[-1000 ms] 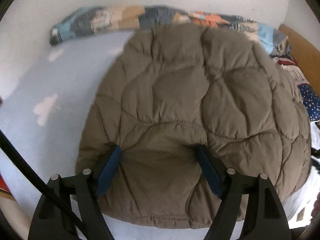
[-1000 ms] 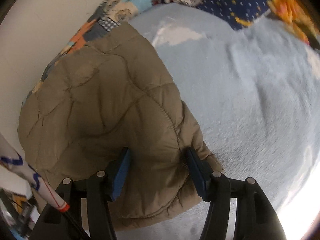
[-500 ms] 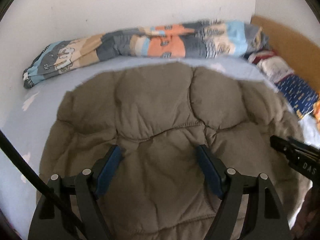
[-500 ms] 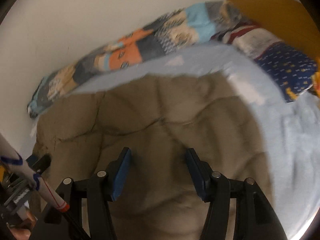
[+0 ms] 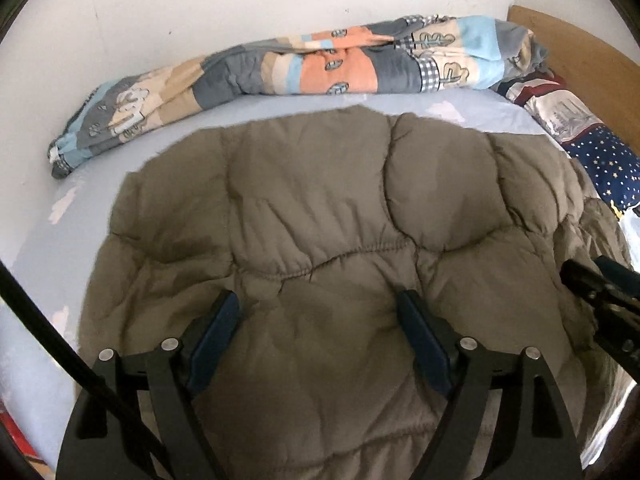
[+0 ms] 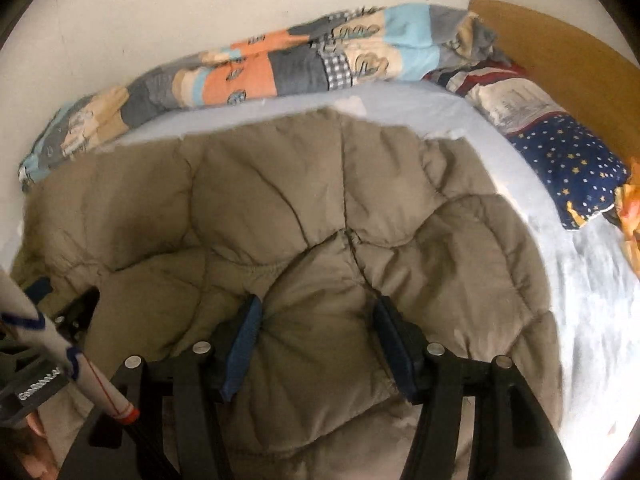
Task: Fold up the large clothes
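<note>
A brown quilted puffer jacket (image 5: 320, 208) lies spread on the light blue bed sheet (image 5: 120, 128); it also fills the right wrist view (image 6: 280, 208). My left gripper (image 5: 318, 312) holds a puffy bunch of the jacket's near edge between its blue pads (image 5: 214, 332). My right gripper (image 6: 316, 320) clamps a bunch of the same near edge further right between its pads (image 6: 242, 344). The right gripper's body shows at the right edge of the left wrist view (image 5: 600, 292). The left gripper's body shows at the left of the right wrist view (image 6: 60, 320).
A rolled patchwork blanket (image 5: 280, 68) lies along the white wall (image 5: 240, 0) behind the jacket. A star-print navy pillow (image 6: 568, 160) and other bedding sit at the right by a wooden headboard (image 6: 560, 52). Bare sheet (image 6: 592, 300) lies right of the jacket.
Both grippers have swung with the jacket's edge toward the near side. The jacket now lies broad and flat across the sheet, and both views face the wall and the patchwork blanket.
</note>
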A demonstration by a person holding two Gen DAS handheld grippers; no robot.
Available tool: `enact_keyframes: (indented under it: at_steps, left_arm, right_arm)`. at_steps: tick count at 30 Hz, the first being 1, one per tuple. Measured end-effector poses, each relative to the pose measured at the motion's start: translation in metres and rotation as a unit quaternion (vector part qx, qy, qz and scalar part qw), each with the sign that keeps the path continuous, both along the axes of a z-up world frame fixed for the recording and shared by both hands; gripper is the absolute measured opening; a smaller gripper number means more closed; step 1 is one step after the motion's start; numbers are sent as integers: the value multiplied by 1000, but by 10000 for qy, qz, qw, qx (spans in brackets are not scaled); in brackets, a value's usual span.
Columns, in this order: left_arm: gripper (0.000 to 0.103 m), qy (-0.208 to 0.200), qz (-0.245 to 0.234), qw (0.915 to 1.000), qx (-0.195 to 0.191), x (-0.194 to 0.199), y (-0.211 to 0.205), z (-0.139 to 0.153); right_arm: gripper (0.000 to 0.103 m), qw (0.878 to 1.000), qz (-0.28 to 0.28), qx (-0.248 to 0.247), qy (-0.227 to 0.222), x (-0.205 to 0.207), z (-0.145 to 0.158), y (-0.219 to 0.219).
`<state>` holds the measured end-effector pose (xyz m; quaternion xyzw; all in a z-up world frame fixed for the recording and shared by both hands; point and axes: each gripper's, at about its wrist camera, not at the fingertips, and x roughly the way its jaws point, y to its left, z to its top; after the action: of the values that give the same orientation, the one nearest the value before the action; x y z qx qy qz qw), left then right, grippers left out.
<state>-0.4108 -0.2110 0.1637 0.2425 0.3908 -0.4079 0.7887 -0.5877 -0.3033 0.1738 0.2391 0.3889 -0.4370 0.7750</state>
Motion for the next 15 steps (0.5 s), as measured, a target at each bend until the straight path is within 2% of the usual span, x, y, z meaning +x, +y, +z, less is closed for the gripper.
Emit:
enact_keyframes:
  at_steps: [6,9,11,15]
  left_arm:
    - [82,-160,-71,9998,-64,-20,30,17]
    - [82,-233,-55,9997,62,-31,52,16]
    - [82,-204,-44,9996,173,-36,60,7]
    - [82,-146,-63,9995,264,-34,59,-6]
  right_arm:
    - [64,9994,327,-121,-56,-12,19,37]
    - [64,9988,438,-204,55,-18,21,55]
    - [64,9988,457,-156,78,-21,18,62]
    - [64,9977,539,58,403,-11,-5,60]
